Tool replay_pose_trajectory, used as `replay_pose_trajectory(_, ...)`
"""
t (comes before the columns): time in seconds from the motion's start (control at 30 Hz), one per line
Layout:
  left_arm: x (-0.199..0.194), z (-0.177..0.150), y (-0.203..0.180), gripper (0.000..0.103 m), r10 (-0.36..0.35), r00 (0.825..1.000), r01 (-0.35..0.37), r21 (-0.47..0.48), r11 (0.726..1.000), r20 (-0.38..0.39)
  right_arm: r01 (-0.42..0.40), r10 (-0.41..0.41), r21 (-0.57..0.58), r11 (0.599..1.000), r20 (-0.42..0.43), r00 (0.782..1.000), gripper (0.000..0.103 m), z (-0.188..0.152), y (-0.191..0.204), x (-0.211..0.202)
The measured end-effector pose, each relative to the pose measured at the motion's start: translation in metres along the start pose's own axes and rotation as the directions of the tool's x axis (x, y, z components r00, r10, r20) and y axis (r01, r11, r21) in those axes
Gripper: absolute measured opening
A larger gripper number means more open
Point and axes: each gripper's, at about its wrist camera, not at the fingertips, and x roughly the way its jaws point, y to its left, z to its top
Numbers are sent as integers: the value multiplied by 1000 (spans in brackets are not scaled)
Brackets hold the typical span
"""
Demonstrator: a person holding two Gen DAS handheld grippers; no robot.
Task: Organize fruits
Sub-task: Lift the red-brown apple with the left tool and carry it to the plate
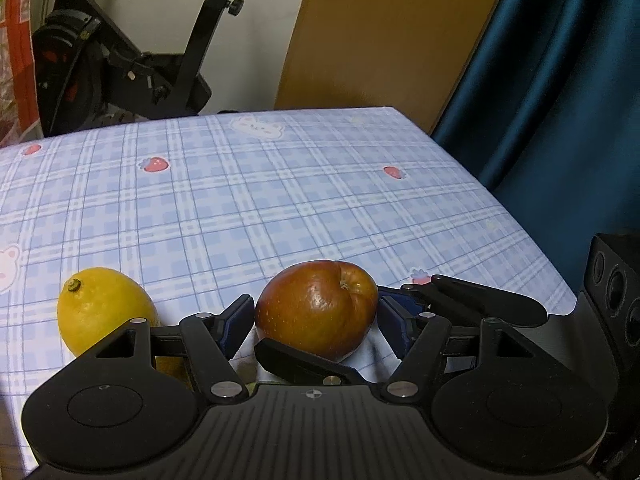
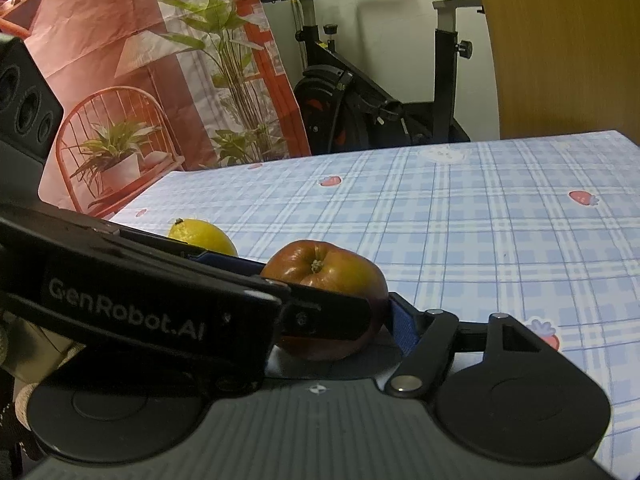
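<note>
From the left wrist, the left claw (image 1: 316, 316) spreads wide around a glossy, russet apple (image 1: 316, 308) resting on the plaid-clothed worktop (image 1: 280, 200), a matte, oval lemon (image 1: 104, 312) just beside its left finger. From the right wrist, the other claw's black body, lettered "GenRobot.AI", blocks the right claw (image 2: 332, 316), whose blue pad meets the apple (image 2: 328, 268); I cannot tell its grip, and an exercise bike (image 2: 380, 92) stands behind.
</note>
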Motion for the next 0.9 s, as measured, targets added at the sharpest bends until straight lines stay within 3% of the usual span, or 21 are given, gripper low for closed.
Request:
replay_pose_trajectory(0.43,-57,-1,11,70,-5,997,8,-39,999,83,0,0,-15,1000,18,1000,72,21,39,-22)
replay_pose_trajectory(0.9,-135,-19,87,70,97,982,-63,-198,978,165,-129,125,-134,982,-42,991,72,48,132,12)
